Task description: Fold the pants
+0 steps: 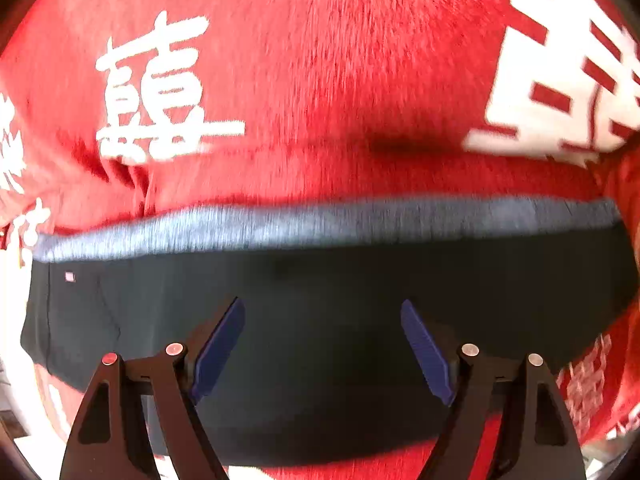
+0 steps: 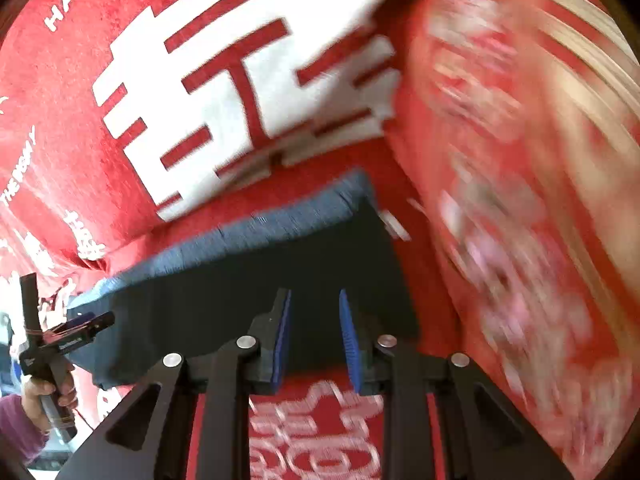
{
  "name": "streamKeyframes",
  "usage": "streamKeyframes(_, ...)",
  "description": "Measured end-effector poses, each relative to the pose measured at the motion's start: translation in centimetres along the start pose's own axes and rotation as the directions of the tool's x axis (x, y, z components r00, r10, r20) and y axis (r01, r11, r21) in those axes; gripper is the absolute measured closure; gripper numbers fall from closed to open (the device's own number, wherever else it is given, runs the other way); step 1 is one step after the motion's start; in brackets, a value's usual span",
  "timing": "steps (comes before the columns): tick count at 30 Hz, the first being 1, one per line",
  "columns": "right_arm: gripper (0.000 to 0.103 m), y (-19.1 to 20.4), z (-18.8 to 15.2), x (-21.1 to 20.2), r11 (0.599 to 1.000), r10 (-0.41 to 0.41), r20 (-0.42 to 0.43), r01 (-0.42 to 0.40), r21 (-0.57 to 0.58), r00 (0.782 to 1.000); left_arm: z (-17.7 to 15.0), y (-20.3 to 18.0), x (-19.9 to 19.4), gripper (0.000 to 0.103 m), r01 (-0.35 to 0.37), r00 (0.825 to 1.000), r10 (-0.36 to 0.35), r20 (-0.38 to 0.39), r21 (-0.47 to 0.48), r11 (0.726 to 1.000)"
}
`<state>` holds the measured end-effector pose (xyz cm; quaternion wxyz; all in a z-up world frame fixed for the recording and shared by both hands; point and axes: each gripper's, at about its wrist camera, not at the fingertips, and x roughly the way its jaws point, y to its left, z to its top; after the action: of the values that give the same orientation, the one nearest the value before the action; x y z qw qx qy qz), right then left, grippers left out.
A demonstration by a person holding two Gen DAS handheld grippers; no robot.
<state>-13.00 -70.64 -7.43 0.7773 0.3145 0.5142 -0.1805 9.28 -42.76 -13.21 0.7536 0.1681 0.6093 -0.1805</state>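
Note:
The folded dark navy pants (image 1: 320, 292) lie flat on a red blanket, with a grey-blue waistband (image 1: 320, 220) along the far edge. My left gripper (image 1: 322, 308) hovers over them, jaws wide open and empty. In the right wrist view the pants (image 2: 224, 292) lie ahead and to the left, waistband (image 2: 256, 232) on the far side. My right gripper (image 2: 315, 300) is above their near right part, jaws partly open with a narrow gap, holding nothing. The left gripper (image 2: 86, 320) shows at the far left over the pants' left end.
The red blanket (image 1: 320, 80) with large white characters (image 2: 248, 80) covers the surface all around. At the right of the right wrist view the blanket (image 2: 520, 200) rises in a blurred fold. The person's hand (image 2: 44, 396) holds the left gripper.

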Motion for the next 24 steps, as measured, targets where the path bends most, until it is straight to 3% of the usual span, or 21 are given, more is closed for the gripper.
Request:
streamKeyframes(3,0.076,1.1,3.2,3.6,1.0,0.004,-0.03,-0.004,-0.023,1.0,2.6,-0.3,2.2,0.021,-0.023,1.0,0.024,0.013,-0.053,0.998)
streamKeyframes(5,0.076,1.1,4.4,5.8,0.998,-0.043,-0.061,0.04,-0.053,0.997,3.9,-0.4,4.3,0.021,-0.051,0.999,0.051,-0.001,-0.072,0.996)
streamKeyframes(7,0.082,0.3,4.7,7.4,0.985,-0.137,-0.076,0.128,-0.112,0.988,3.8,-0.1,5.7,0.021,-0.064,0.998,0.063,-0.017,-0.072,0.995)
streamKeyframes(9,0.097,-0.8,4.6,7.0,0.986,-0.123,-0.051,0.116,-0.117,0.991,3.2,0.5,5.6,0.021,-0.031,0.999,0.032,0.006,-0.082,0.996)
streamKeyframes(14,0.099,-1.7,4.2,5.6,0.983,-0.163,-0.034,0.159,-0.094,0.986,1.9,2.9,4.7,0.02,-0.048,0.999,0.046,-0.025,-0.075,0.996)
streamKeyframes(17,0.09,-2.0,4.0,4.4,0.988,-0.152,-0.061,0.151,-0.017,0.987,0.9,4.9,3.6,0.02,-0.081,0.996,0.077,-0.054,-0.076,0.994)
streamKeyframes(21,0.06,-1.2,1.7,2.1,0.994,-0.094,-0.084,0.099,0.048,0.992,-2.3,7.2,2.1,0.02,-0.093,0.994,0.089,-0.061,-0.063,0.994)
streamKeyframes(24,0.059,1.0,-1.3,1.2,0.997,-0.031,-0.113,0.039,0.065,0.993,-4.3,9.2,1.7,0.02,-0.084,0.994,0.078,-0.083,-0.069,0.994)
